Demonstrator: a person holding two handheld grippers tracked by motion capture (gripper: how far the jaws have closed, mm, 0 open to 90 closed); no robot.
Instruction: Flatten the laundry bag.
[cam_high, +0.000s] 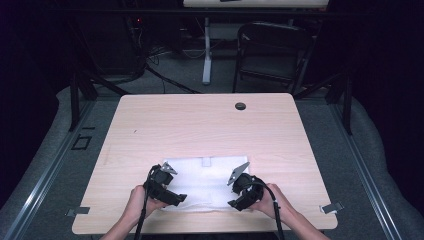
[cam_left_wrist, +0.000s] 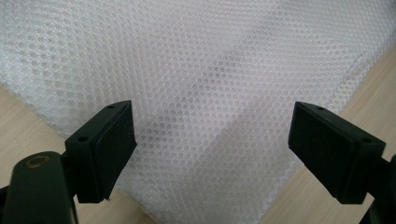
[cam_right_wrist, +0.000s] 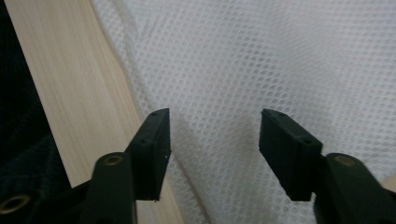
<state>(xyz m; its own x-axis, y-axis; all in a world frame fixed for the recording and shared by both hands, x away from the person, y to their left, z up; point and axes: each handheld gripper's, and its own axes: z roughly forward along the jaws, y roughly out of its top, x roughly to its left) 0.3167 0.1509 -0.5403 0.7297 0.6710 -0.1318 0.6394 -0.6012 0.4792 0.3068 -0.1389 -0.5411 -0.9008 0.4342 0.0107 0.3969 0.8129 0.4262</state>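
A white mesh cloth (cam_high: 206, 181) lies flat on the wooden table (cam_high: 200, 125) near its front edge, with a small tab at its far side. My left gripper (cam_high: 165, 187) rests at the cloth's left end, held by a hand. In the left gripper view its jaws stand wide apart above the mesh cloth (cam_left_wrist: 210, 70), nothing pinched between them. My right gripper (cam_high: 239, 192) sits at the cloth's right end. In the right gripper view its jaws stand apart over the edge of the mesh cloth (cam_right_wrist: 261, 70), beside bare wood.
A dark round grommet (cam_high: 240, 106) is set in the table near its far edge. A black chair (cam_high: 272, 50) and a white table leg (cam_high: 206, 50) stand on the floor beyond. Metal clips (cam_high: 332, 207) sit at the table's front corners.
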